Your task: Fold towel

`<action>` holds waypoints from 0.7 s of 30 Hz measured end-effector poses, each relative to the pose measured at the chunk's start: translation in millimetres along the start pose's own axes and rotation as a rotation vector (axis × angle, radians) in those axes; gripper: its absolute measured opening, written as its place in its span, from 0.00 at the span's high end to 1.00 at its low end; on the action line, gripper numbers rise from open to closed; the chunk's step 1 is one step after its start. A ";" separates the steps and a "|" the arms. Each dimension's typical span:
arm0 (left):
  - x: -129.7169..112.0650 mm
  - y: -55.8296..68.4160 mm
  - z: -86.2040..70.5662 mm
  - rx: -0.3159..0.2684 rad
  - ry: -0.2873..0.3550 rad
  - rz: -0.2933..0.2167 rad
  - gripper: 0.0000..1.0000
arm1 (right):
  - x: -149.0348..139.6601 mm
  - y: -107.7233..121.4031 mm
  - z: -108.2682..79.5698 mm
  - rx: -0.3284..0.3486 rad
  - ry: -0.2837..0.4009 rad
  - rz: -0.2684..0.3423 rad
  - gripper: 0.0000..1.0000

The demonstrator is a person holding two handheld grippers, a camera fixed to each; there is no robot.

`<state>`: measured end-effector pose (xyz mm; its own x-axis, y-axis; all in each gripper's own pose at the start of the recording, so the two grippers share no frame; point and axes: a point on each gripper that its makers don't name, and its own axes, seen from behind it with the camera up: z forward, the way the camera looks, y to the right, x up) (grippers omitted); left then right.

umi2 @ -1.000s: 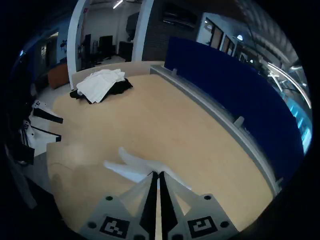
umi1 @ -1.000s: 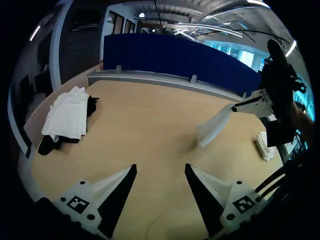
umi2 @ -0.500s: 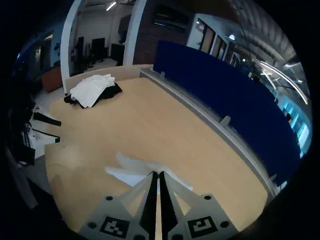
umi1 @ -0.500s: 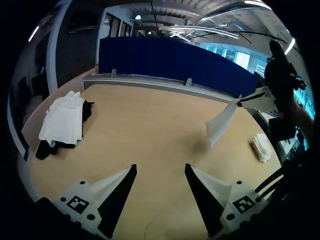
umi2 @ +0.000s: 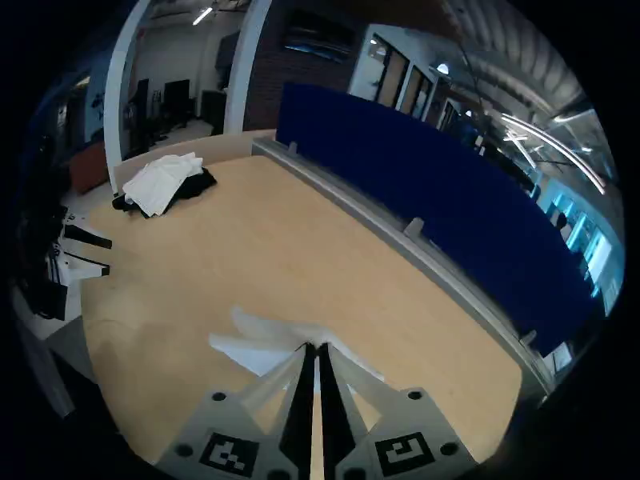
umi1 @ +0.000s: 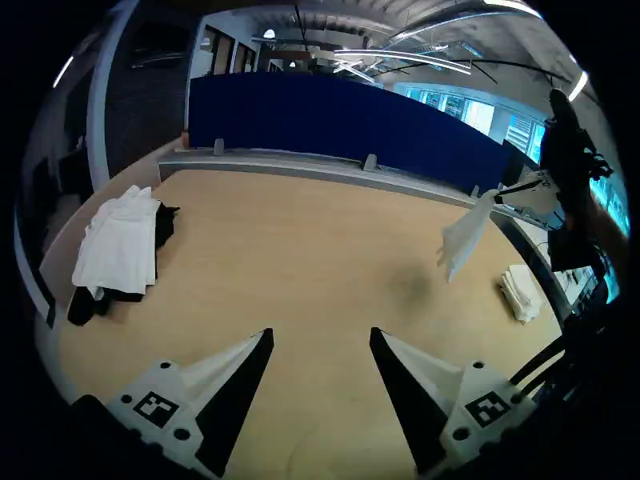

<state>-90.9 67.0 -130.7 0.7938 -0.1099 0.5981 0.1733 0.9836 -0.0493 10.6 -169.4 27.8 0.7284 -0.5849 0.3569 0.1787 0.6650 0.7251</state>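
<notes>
Right gripper view: my right tongs [umi2: 318, 347] are pressed together, pinching one white towel [umi2: 268, 340] whose gripped edge hides behind them. Left gripper view: my left tongs [umi1: 320, 330] are spread and the towel hangs above the tabletop [umi1: 304, 232], which carries one heaped cloth pile [umi1: 118, 244] and one small, indistinct folded stack [umi1: 520, 292].

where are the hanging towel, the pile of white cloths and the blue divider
towel [umi1: 462, 238]: left gripper view, middle of the hanging cloth
pile of white cloths [umi1: 118, 244]: left gripper view, top white layer
blue divider [umi2: 448, 192]: right gripper view, middle of its face
</notes>
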 end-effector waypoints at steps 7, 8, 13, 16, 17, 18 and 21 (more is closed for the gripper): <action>-1.2 2.4 3.8 0.003 -0.007 0.013 0.11 | -21.9 38.2 -19.1 -0.038 -0.012 0.022 0.96; -1.1 2.6 4.7 0.004 -0.008 0.016 0.11 | -25.8 44.4 -22.1 -0.044 -0.014 0.023 0.97; 1.8 2.0 8.4 0.016 -0.009 0.023 0.11 | -44.2 74.4 -35.4 -0.074 -0.025 0.034 0.96; 4.3 3.2 10.2 0.020 -0.009 0.024 0.11 | -55.9 93.8 -43.3 -0.092 -0.030 0.047 0.97; 5.0 3.9 10.8 0.021 -0.009 0.024 0.11 | -60.2 101.0 -46.1 -0.099 -0.032 0.051 0.96; 5.6 4.5 11.4 0.022 -0.009 0.024 0.11 | -64.1 107.3 -48.7 -0.105 -0.034 0.055 0.96; 5.7 7.4 13.4 0.025 -0.015 0.025 0.11 | -76.0 126.6 -55.9 -0.126 -0.041 0.062 0.97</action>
<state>-92.9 75.6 -117.0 0.7889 -0.0837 0.6088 0.1391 0.9893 -0.0442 14.9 -14.9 59.5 0.7134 -0.5575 0.4245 0.2173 0.7520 0.6224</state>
